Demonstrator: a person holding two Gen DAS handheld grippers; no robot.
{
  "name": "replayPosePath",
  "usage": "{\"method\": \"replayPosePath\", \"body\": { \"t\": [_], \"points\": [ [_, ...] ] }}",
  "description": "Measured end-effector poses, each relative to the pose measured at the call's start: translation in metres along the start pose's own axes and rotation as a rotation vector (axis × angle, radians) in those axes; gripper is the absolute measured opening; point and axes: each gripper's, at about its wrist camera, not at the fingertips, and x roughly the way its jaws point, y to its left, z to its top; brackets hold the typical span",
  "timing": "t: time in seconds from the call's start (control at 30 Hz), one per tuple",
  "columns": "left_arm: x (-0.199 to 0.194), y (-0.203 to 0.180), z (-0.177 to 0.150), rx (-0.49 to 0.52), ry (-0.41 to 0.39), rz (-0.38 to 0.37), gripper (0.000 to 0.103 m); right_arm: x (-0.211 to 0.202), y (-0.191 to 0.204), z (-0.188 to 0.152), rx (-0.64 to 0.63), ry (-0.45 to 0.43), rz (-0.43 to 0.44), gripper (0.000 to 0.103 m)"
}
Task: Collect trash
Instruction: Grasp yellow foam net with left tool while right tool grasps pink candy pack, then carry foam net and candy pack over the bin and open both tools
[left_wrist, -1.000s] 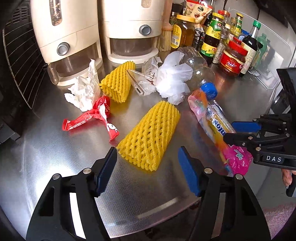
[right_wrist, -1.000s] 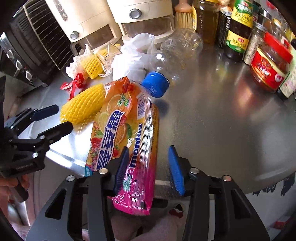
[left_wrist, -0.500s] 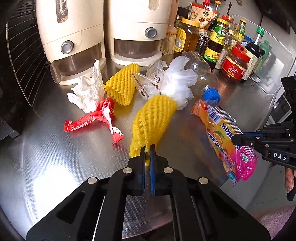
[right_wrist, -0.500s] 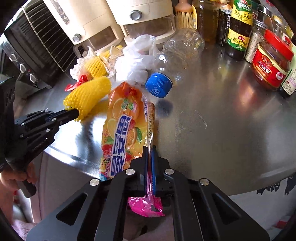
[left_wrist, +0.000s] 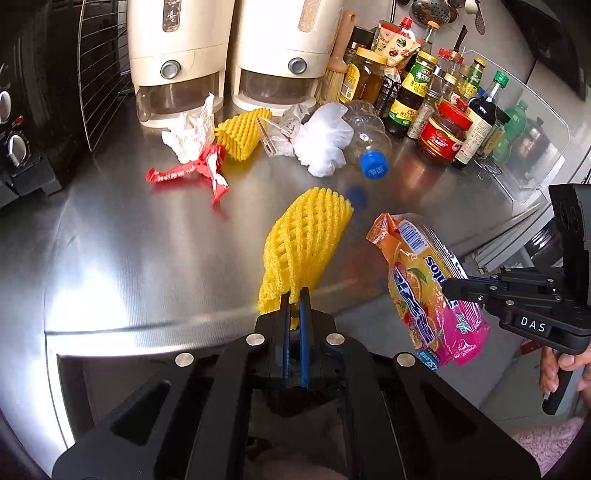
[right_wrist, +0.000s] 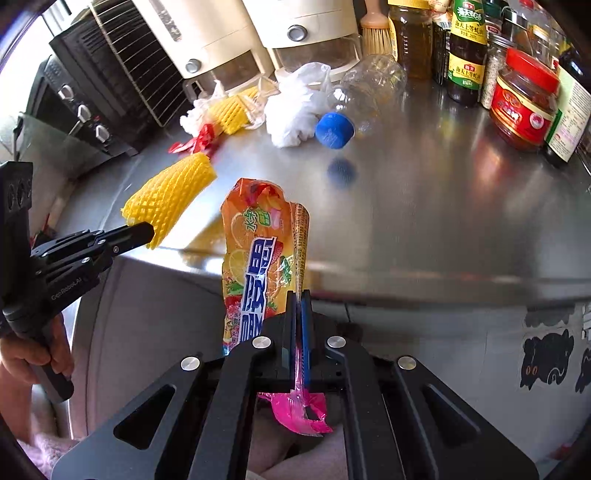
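The left gripper is clamping the yellow foam net by its lower edge, lifted over the steel counter edge. The right gripper is pinching the candy bag; its pink end is partly hiding behind the jaws.

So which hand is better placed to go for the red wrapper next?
Left, probably: the red wrapper lies on its side of the counter. But the left gripper holds yellow foam net and the right gripper the candy bag.
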Motion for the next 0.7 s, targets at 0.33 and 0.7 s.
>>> {"method": "replayPosePath", "body": {
  "t": [0.33,0.7],
  "points": [
    [-0.014,-0.031,-0.074,-0.055,0.084,-0.038,0.003,-0.017,-0.005,-0.061,0.003,0.056,0.012,0.004],
    [0.054,-0.032,-0.139,-0.128,0.278,-0.058,0.003,0.049,-0.029,-0.116,0.059,0.217,-0.053,0.004]
  ]
}}
